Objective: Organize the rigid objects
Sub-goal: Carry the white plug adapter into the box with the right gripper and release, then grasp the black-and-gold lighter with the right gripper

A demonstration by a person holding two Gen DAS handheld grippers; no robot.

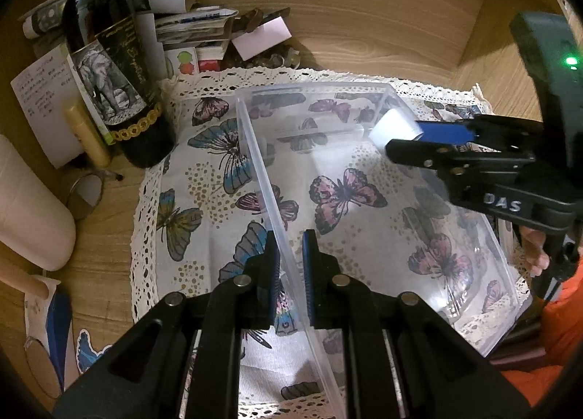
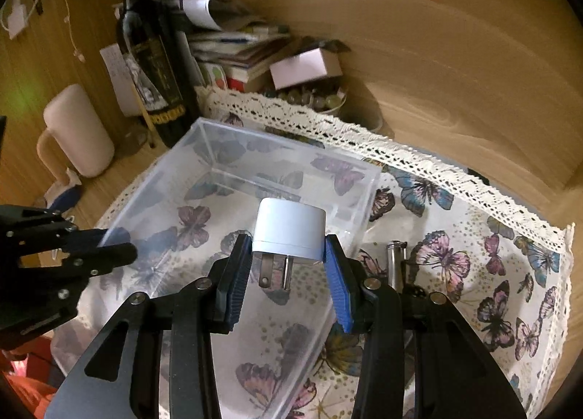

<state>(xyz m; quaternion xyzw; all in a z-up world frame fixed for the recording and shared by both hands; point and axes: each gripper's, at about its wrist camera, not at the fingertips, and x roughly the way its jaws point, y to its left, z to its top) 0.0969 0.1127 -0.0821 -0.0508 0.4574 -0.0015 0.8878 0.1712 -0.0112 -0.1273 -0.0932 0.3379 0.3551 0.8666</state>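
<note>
While our left hand-held gripper (image 1: 289, 266) pinches the clear bin (image 1: 364, 171) wall, our right hand-held gripper (image 2: 288, 273), marked "DAS", clamps a white plug adapter (image 2: 289, 229), prongs half hidden.

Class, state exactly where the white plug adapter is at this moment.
The white plug adapter is clamped in the right gripper, prongs pointing back toward that camera, held above the clear plastic bin on the butterfly cloth.

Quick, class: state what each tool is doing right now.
Left tool: shut on the clear box wall.
Right tool: shut on the white plug adapter.
</note>
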